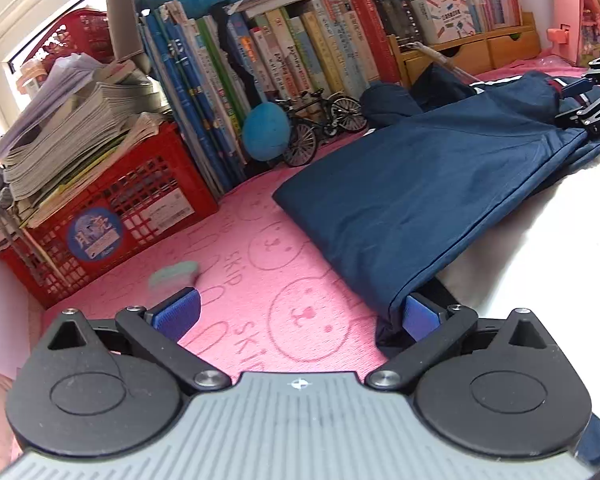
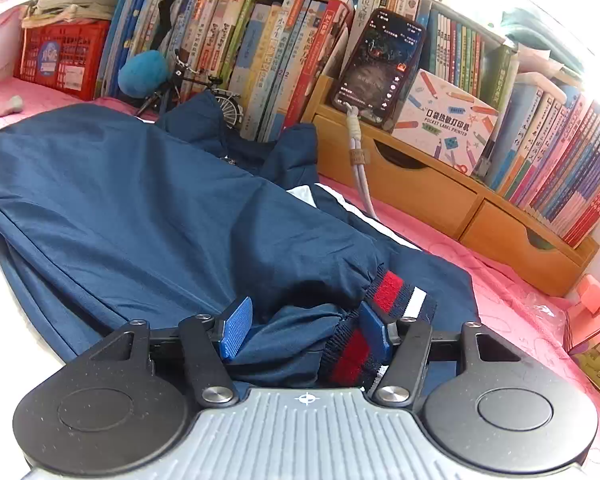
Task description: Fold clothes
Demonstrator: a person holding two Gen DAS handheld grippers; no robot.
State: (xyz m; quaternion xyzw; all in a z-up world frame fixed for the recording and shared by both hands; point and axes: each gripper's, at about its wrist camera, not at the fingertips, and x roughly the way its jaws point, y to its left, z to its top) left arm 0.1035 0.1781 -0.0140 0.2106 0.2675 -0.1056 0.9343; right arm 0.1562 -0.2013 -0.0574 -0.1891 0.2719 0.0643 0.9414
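The navy jacket (image 2: 148, 200) lies folded on the pink mat (image 1: 260, 248), its long axis running between the two grippers. Its striped cuff (image 2: 384, 312) sits between the released right gripper (image 2: 304, 330) pads, the nearer. The left gripper (image 1: 298, 314) stands wide open, the fabric edge just at its right pad.

Left gripper (image 1: 298, 316): jaws wide apart, nothing held.
Navy garment (image 1: 412, 200): folded on pink mat (image 1: 252, 248), touching right pad.
Right gripper (image 1: 592, 96): at garment's far end.

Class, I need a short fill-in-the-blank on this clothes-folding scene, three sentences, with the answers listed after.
1. The navy jacket lies on a ____ mat.
2. The crate holding stacked papers is ____.
3. Propped against the books, the phone stands on a wooden ____ unit.

Missing words: pink; red; drawer
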